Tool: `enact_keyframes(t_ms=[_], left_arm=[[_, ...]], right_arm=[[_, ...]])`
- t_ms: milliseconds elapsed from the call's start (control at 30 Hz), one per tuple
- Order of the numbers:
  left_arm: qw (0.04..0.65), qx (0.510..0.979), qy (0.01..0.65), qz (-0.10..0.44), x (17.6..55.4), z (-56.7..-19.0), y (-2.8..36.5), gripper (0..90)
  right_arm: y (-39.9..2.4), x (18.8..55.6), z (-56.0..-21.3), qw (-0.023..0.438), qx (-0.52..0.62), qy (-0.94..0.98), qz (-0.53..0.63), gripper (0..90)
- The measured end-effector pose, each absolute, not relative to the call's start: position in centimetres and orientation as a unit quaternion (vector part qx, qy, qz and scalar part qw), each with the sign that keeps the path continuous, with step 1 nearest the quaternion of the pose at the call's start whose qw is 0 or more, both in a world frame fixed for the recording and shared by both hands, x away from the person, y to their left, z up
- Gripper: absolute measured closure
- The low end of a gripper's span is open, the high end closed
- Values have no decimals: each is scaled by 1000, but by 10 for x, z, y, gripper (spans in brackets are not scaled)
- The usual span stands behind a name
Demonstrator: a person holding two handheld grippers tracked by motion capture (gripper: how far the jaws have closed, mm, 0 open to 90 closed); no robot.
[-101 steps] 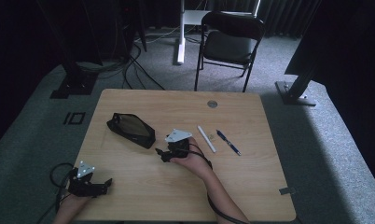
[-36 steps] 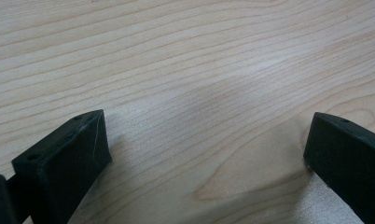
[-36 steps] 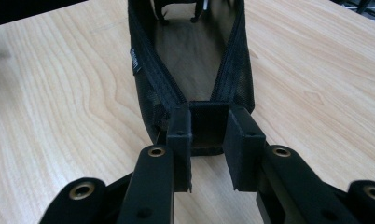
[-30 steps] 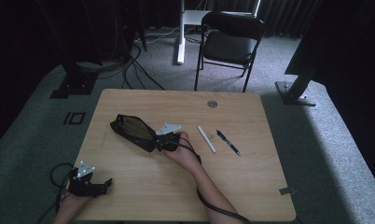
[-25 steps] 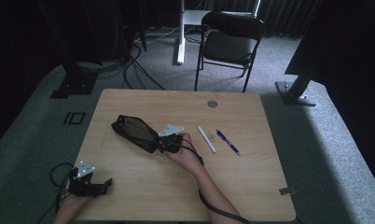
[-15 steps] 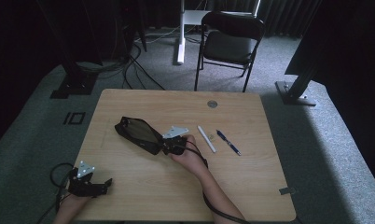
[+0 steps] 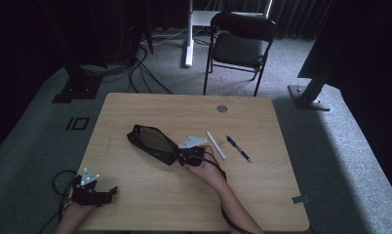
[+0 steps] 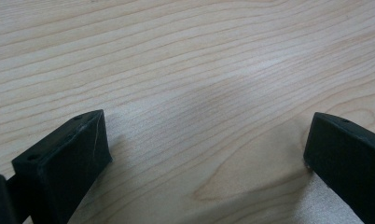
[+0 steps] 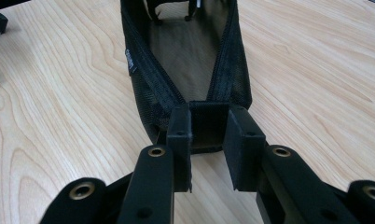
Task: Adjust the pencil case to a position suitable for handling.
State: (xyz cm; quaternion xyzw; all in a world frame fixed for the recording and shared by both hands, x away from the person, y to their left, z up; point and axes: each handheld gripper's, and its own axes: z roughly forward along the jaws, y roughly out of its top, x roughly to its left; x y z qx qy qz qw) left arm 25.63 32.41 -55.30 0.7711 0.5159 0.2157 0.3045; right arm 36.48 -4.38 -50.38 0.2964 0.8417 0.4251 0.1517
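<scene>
Your pale wood-grain table [image 7: 150,209] carries everything here. Near its middle lies the black mesh pouch [image 7: 150,141], soft and boat-shaped, its mouth gaping open with a woven zipper band along the rim. Your right gripper [image 9: 206,140] pinches the pouch's narrow end tab between its flat black pads. Your left gripper [image 8: 204,154] rests at the near left corner, jaws spread wide over bare wood. Right of the pouch lie a slim white pen [image 7: 216,145] and a dark blue pen [image 7: 239,148].

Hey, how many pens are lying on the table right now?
2. A white pen lies just right of the right gripper, which is clamped on the open black mesh pouch. A dark blue pen lies right of the white one. The pouch looks empty.
</scene>
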Motion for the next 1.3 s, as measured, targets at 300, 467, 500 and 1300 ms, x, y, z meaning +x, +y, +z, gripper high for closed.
enact_keyframes(t_ms=[300, 467, 500, 1300], left_arm=[[305, 771, 516, 216, 256, -553, 324, 3], [304, 771, 516, 216, 256, -553, 324, 4], [305, 771, 516, 216, 256, -553, 324, 3], [305, 771, 516, 216, 256, -553, 324, 3]], right_arm=[[-59, 354, -504, 157, 300, 840, 424, 733], [-70, 348, -503, 157, 303, 841, 421, 733], [-72, 346, -503, 156, 303, 841, 420, 733], [-135, 307, -507, 149, 332, 831, 421, 733]])
